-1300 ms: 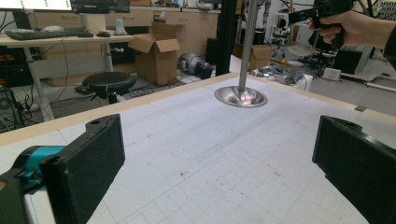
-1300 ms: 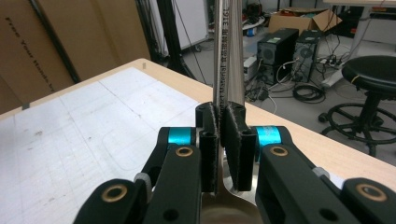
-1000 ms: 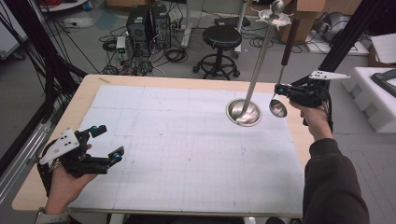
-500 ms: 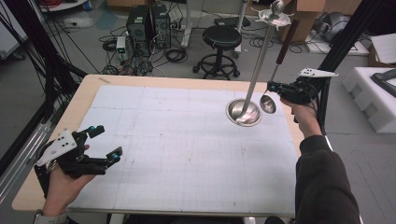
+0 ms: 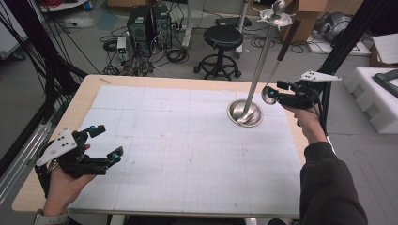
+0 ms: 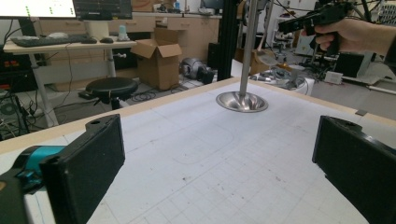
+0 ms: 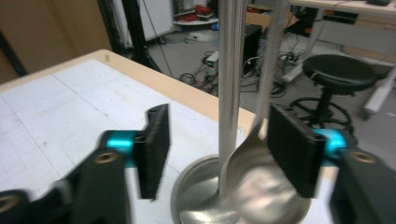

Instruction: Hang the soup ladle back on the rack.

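The table (image 5: pixel 187 84), a light wood top w/ a white gridded mat (image 5: pixel 187 140) covering most of it, is taking up the middle of the high view. Behind it a black stool (image 5: pixel 223 36) is standing on the floor near computer towers (image 5: pixel 146 23) and loose cables.

On the mat's far right a tall steel utensil stand (image 5: pixel 256 75) is rising from a round dished base (image 5: pixel 245 112); its pole is running up to a hook head at the top. A ladle (image 5: pixel 269 93) w/ a dark wooden handle is hanging from that head, slanting down beside the pole, its shiny bowl just right of the pole and above the base.

The right gripper (image 5: pixel 274 92) is being held off the table's right edge, approx level, pointing at the ladle's bowl. In the right gripper view its jaws are standing apart, having just been opening: the ladle (image 7: pixel 261 154) is sitting between them, its bowl close against the right-hand pad, clear of the left-hand one, so released, not clamped. Whether the bowl is actually touching that pad I can't tell.

The left gripper (image 5: pixel 107 141) is resting low over the mat's near left corner, well apart from the stand. Its jaws are spread wide w/ nothing between them; in the left gripper view the stand's base (image 6: pixel 242 101) is showing far ahead.
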A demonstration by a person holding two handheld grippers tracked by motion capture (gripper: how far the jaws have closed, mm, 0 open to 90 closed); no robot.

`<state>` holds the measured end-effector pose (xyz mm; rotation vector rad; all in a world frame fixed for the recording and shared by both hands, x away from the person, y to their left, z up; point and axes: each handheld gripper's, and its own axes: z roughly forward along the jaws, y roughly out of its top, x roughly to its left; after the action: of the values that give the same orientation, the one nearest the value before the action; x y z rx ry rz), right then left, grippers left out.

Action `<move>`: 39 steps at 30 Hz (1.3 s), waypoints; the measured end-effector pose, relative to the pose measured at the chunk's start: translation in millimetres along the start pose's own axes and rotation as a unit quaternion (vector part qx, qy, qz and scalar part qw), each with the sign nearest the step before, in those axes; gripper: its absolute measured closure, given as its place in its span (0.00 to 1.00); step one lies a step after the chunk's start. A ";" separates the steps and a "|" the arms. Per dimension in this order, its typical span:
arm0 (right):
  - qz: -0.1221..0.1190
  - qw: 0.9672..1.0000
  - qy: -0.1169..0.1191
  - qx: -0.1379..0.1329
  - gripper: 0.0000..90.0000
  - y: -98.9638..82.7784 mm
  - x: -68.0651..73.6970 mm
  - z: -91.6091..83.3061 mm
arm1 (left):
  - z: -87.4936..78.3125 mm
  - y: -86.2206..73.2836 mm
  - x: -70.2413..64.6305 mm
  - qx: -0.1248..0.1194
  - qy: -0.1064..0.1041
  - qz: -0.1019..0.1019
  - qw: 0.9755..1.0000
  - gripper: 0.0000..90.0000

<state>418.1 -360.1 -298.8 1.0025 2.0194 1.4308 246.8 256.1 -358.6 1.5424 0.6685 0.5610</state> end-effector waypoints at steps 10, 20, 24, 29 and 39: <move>-0.008 0.999 0.003 -0.038 0.00 -5.1 34.0 -23.9 | 5.9 9.8 -0.2 -0.014 -0.011 0.007 1.000 0.03; -0.031 0.997 0.056 -0.048 0.00 -14.5 72.2 -24.2 | 10.8 13.3 1.9 -0.020 -0.016 0.008 1.000 0.03; -0.036 0.996 0.061 -0.047 0.00 -22.9 80.1 -20.4 | 10.6 13.8 3.0 -0.023 -0.015 0.007 1.000 0.03; -0.041 0.995 0.072 -0.051 0.00 -28.7 88.3 -23.9 | 11.4 14.0 2.7 -0.025 -0.017 0.007 1.000 0.03; -0.044 0.989 0.114 -0.081 0.00 -44.7 107.8 -48.6 | 10.0 12.1 3.6 -0.031 -0.024 0.008 0.999 0.03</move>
<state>302.5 -313.5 -319.8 0.7007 2.0344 1.6962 257.3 251.3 -347.5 1.5003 0.5982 0.5507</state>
